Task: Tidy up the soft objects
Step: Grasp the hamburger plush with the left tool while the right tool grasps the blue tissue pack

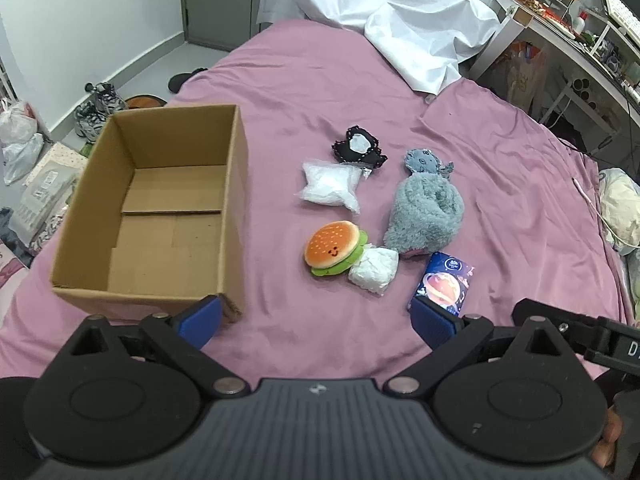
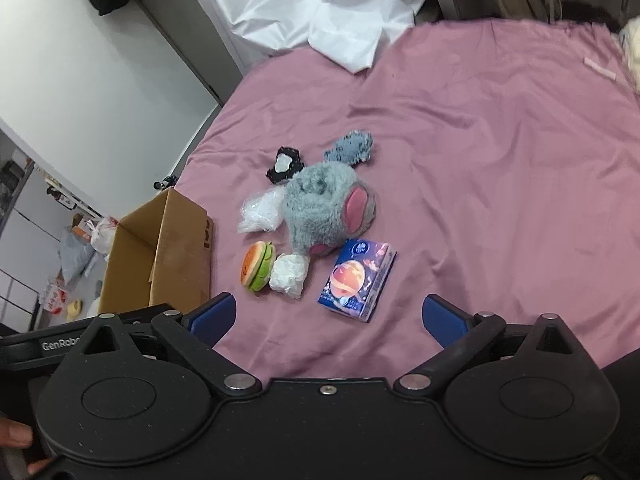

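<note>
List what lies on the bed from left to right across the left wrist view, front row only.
cardboard box → burger plush → crumpled white wrapper → blue tissue pack. The grey plush behind overlaps the last two, so it is left out.

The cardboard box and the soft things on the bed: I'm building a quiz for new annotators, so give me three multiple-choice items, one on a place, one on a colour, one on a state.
1. Where does the burger plush lie?
A. inside the box
B. on the sheet, touching a crumpled white packet
C. on the floor

2. What colour is the bed sheet?
A. pink
B. green
C. yellow

3. The cardboard box is:
A. taped shut
B. tipped over
C. open and empty

Answers:
1 B, it rests beside the box against the packet.
2 A, pink in both views.
3 C, its bare floor shows.
</note>
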Available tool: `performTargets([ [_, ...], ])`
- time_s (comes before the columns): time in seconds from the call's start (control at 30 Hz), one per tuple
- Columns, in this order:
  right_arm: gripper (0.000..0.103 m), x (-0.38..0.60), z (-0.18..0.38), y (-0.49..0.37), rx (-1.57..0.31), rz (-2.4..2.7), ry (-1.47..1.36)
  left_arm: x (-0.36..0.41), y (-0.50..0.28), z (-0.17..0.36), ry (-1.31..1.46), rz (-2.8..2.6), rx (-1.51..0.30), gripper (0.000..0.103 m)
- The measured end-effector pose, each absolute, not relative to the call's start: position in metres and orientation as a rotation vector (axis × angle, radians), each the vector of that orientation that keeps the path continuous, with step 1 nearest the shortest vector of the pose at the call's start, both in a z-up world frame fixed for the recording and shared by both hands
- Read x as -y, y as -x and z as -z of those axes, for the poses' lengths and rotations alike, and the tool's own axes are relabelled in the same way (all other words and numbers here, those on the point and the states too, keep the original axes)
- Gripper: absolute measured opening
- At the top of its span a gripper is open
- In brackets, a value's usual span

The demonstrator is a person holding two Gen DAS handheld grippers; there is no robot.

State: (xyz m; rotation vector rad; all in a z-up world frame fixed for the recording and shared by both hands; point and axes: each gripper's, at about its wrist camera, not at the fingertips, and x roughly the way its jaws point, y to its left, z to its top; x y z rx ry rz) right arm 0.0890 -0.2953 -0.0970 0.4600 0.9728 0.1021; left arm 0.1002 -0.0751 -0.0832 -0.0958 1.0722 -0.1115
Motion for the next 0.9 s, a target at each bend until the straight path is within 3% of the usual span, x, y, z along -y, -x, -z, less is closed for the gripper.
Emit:
performTargets([
  [0.2,0.093,0.295,0.108,-0.1,-1.004,-0.091,-0.5,0.08,-0.114,0.095,0.127,0.135,-1.068,0.097],
  [0.37,0.085,0.301,0.117,-0.11,-1.022,-0.075,-0.557,0.084,-0.128,0.106,0.145,0.137,-1.076,0.083],
  [0.9,0.084,0.304,0.149,-0.145,-1.091,-0.01,-0.669,0.093,-0.172,0.148,0.182,0.127,-1.11,0.068],
])
